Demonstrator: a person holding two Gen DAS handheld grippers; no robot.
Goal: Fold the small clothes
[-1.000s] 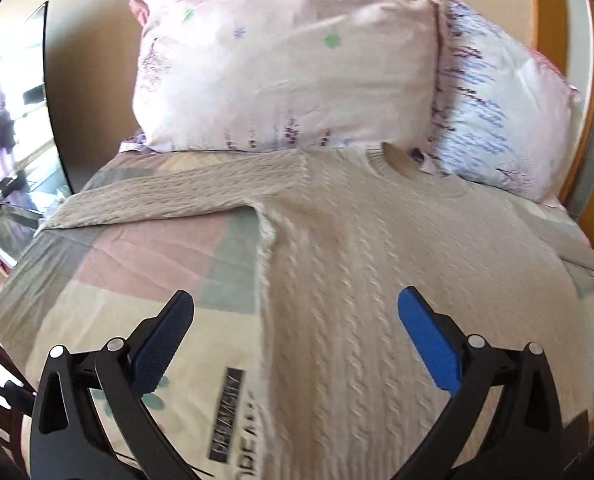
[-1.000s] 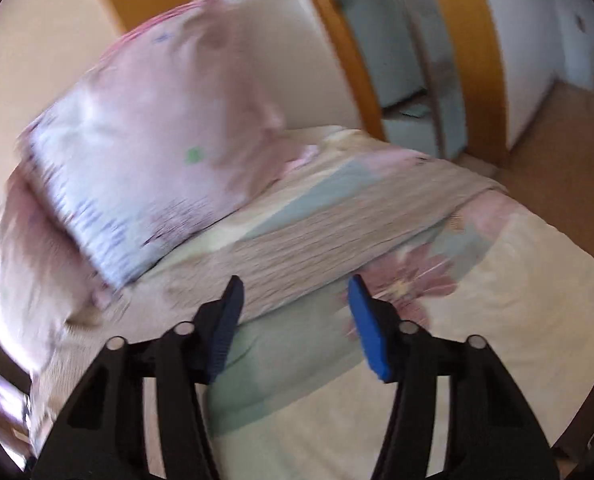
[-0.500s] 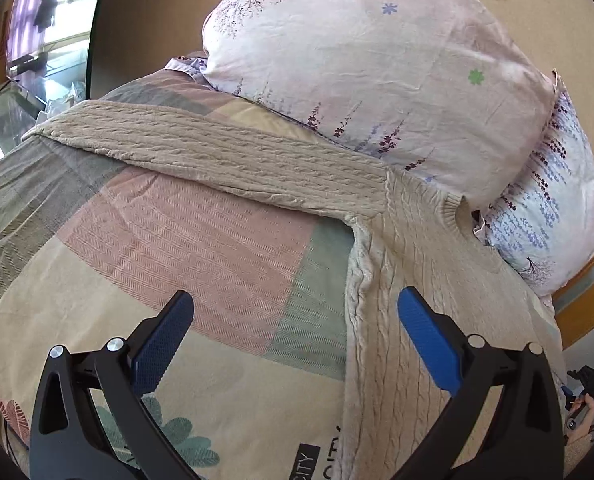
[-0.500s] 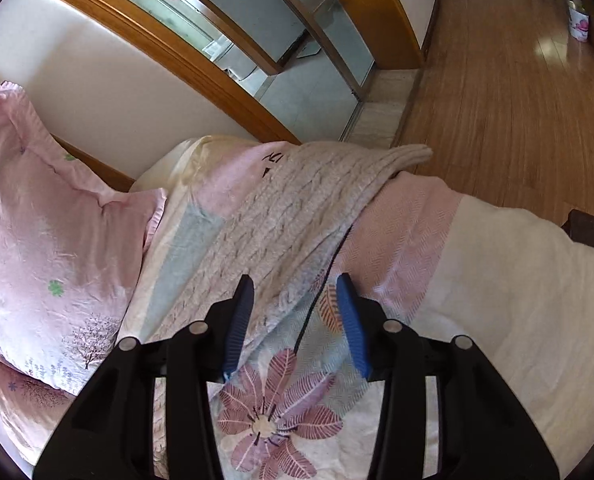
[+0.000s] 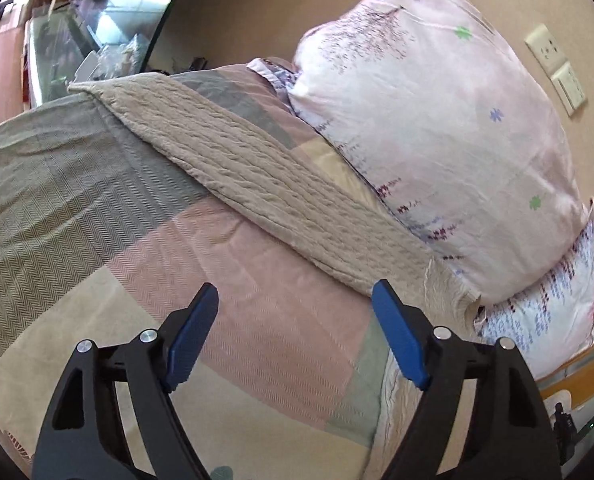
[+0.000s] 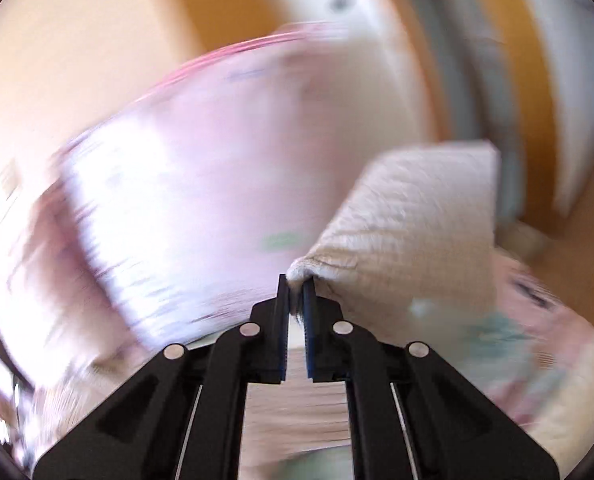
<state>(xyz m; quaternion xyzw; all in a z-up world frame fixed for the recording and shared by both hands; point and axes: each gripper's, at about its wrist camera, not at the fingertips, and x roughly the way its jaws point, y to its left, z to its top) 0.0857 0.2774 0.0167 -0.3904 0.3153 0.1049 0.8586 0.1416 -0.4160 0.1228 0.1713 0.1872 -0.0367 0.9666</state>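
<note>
A beige cable-knit sweater point(image 5: 265, 184) lies on a patchwork quilt point(image 5: 97, 216) spread over a bed, one sleeve stretched out flat just below a pink floral pillow point(image 5: 437, 128). In the blurred right wrist view, the right gripper point(image 6: 296, 284) has its blue pads pressed together on a fold of the sweater's other sleeve point(image 6: 409, 224), which rises lifted off the quilt beside a pillow. The left gripper point(image 5: 295, 300) hovers above the quilt near the flat sleeve, its blue fingers point(image 5: 397, 336) spread wide, holding nothing. A wall socket point(image 5: 545, 48) sits on the wall past the pillow.
</note>
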